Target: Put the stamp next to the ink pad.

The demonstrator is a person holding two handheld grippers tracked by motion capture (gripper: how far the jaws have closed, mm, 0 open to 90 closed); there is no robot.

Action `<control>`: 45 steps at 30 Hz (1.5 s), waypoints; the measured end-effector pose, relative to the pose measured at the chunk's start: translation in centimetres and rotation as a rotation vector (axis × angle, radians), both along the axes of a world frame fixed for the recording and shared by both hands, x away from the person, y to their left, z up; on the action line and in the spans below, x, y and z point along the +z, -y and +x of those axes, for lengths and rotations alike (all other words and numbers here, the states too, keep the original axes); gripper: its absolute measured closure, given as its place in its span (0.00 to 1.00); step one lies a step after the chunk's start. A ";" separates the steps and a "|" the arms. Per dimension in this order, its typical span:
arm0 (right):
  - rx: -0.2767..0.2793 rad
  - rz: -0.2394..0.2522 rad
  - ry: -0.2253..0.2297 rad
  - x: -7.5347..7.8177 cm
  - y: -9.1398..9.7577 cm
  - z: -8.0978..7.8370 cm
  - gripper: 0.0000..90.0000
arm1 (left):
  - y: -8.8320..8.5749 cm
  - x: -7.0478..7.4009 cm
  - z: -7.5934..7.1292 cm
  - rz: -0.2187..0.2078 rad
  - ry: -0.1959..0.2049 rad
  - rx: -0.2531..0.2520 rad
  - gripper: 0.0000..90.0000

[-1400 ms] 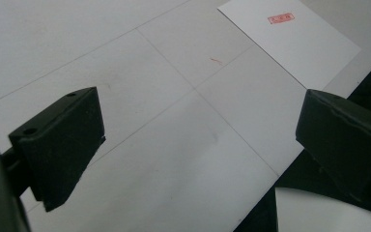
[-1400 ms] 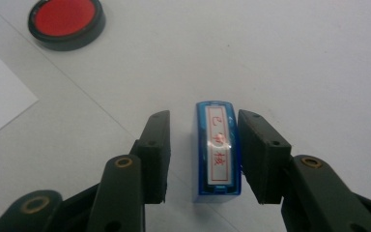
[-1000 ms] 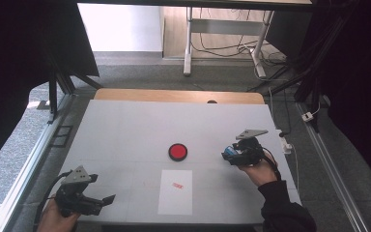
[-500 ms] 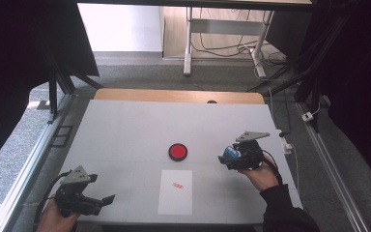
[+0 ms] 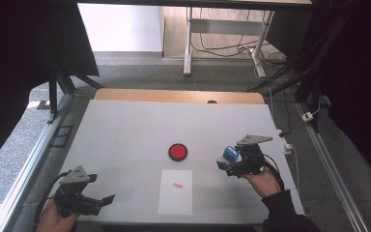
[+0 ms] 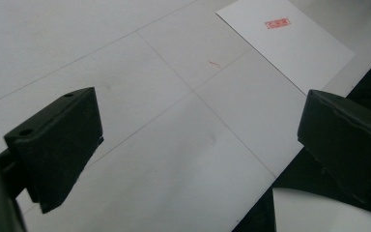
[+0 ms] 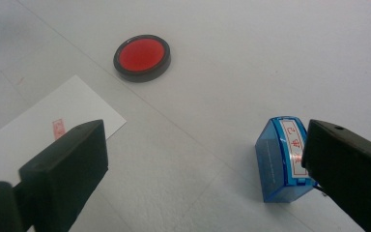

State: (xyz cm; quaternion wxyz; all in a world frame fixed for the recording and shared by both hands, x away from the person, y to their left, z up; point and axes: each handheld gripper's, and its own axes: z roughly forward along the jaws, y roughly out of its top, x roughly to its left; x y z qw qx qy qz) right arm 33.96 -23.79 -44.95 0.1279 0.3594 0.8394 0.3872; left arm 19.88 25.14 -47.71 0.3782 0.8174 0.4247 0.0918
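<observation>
While the right gripper (image 7: 200, 159), jaws just opened wide, pads off it, stands over the blue stamp (image 7: 282, 159) lying on the table (image 5: 125, 125) right of the red ink pad (image 5: 178, 152) and the stamped paper (image 5: 175, 192), the left gripper (image 6: 198, 145) gapes empty near the table's front edge.

Counter (image 5: 125, 125): flat pale grey-white top with thin seam lines across it and a light wooden strip (image 5: 174, 95) along the far edge. Red ink pad (image 5: 178, 152) in a black round case sits near the middle. White paper sheet (image 5: 175, 192) lies flat toward the near edge, just in front of the pad and apart from it, with one small red stamp mark (image 5: 178, 185) on its upper part. Blue translucent stamp (image 7: 282, 159) rests on the surface to the right of the pad, well apart from it, red characters on its label. Small faint red smear (image 6: 214, 63) on the bare top left of the paper.
</observation>
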 end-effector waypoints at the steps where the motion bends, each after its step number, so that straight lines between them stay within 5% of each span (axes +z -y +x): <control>1: 0.000 0.005 0.005 0.1 0.1 -0.2 0.02 | 0.0 0.0 0.0 0.000 0.000 0.000 0.03; 22: -0.029 0.015 0.062 1.0 1.6 -4.6 0.00 | -0.2 0.0 0.0 -0.017 -0.001 0.005 0.01; 45: -0.118 0.036 0.050 0.3 5.3 -8.4 0.00 | -0.3 0.0 0.0 -0.023 0.001 0.008 0.01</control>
